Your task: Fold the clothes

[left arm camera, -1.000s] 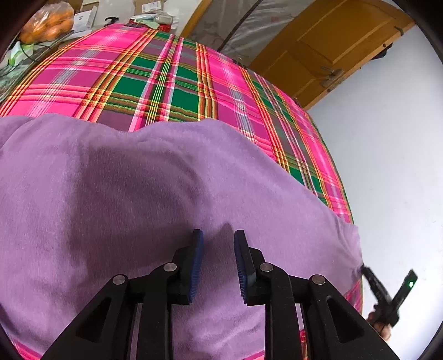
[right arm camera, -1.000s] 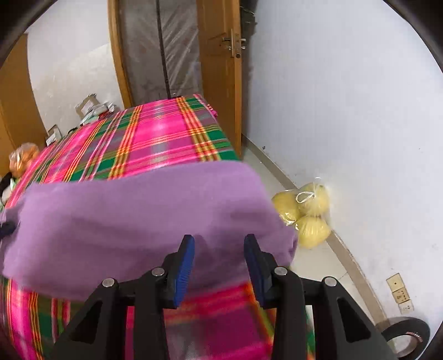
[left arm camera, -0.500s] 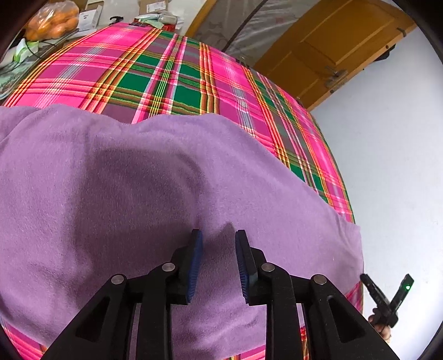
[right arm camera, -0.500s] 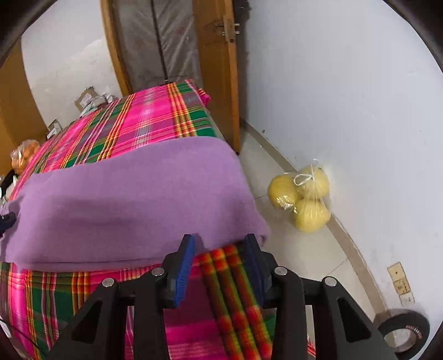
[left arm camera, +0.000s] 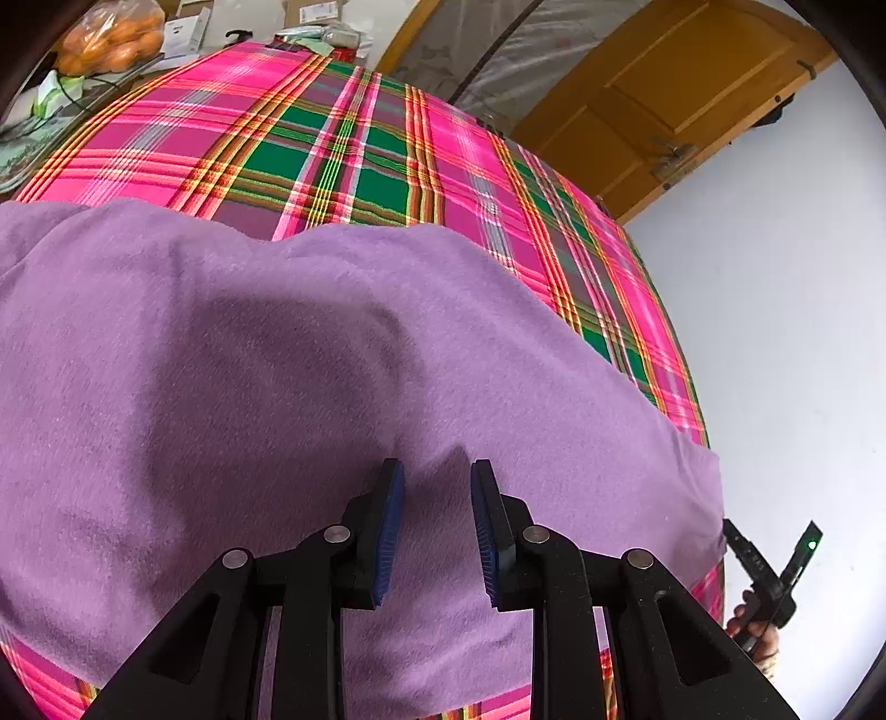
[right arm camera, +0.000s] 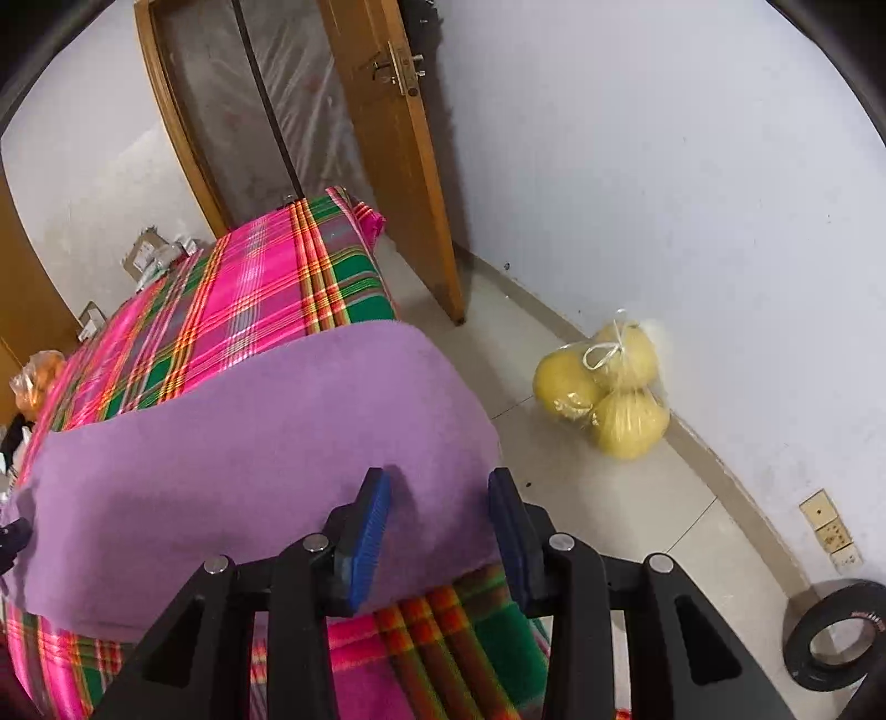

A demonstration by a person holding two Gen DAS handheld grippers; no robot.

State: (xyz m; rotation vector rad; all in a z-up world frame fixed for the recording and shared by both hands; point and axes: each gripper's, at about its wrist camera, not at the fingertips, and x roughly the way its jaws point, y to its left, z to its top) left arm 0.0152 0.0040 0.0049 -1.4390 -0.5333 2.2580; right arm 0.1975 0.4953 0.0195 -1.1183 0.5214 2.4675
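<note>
A purple cloth lies folded across a pink and green plaid cover. My left gripper hovers over the cloth's near part, open, with bare cloth showing in the gap between its blue pads. My right gripper is over the purple cloth's near right corner. Its jaws are opening, and the cloth shows in the gap without being pinched. In the left wrist view a hand holds the right gripper just past the cloth's right end.
A bag of yellow fruit sits on the floor by the white wall. A wooden door stands open beyond the plaid cover. A black tape roll lies on the floor. A bag of oranges and boxes crowd the far end.
The right gripper let the cloth's corner go and shifted sideways over it; the cloth dropped flat onto the plaid cover. The left gripper stayed put.
</note>
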